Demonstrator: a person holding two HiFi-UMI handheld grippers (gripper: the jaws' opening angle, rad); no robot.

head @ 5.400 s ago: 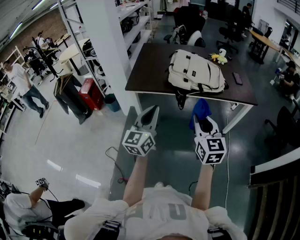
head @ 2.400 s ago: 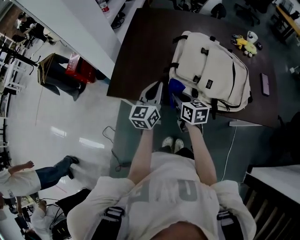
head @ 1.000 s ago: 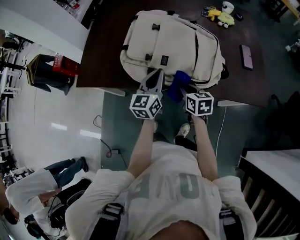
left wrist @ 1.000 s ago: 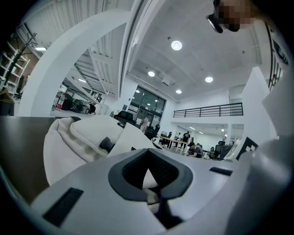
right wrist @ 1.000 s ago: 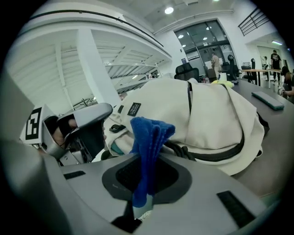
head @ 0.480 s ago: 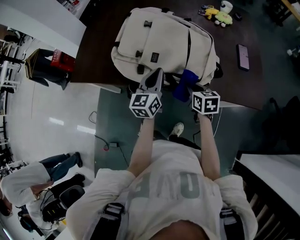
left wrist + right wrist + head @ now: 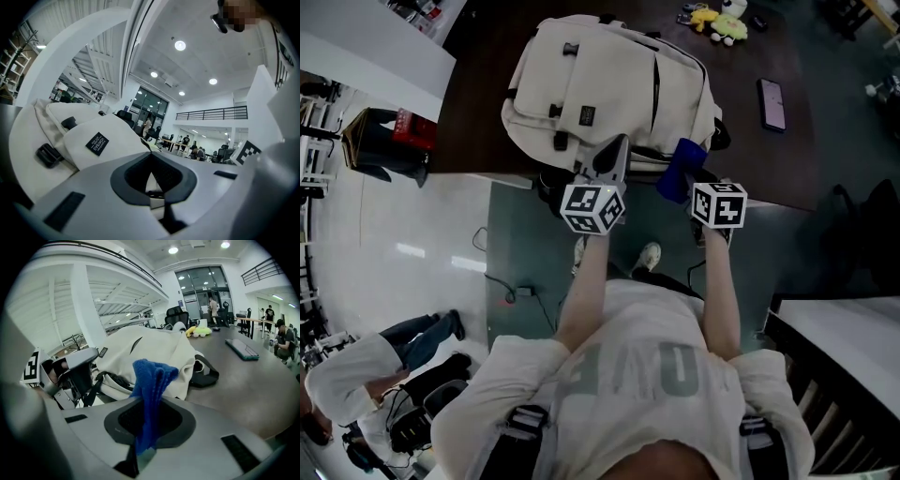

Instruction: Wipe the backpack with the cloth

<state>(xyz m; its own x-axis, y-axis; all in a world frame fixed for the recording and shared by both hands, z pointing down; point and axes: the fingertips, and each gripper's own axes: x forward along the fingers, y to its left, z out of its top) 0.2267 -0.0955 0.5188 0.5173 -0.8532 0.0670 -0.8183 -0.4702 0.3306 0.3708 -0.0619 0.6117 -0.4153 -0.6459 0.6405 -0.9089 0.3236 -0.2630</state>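
Backpack [image 7: 600,84] on table [image 7: 797,159]; blue cloth [image 7: 152,380] tight in right tool [image 7: 694,180]; left tool [image 7: 614,150] closed, empty.

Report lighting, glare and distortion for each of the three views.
Head view: dim, glare streaks on the pale floor, edges bent. Left gripper view: bright, ceiling lights blown out, black fisheye vignette. Right gripper view: evenly lit, same vignette, blue cloth sharp, backpack behind it clear.

Left gripper [image 7: 616,153] closed – right gripper [image 7: 697,182] tight on cloth [image 7: 152,376]
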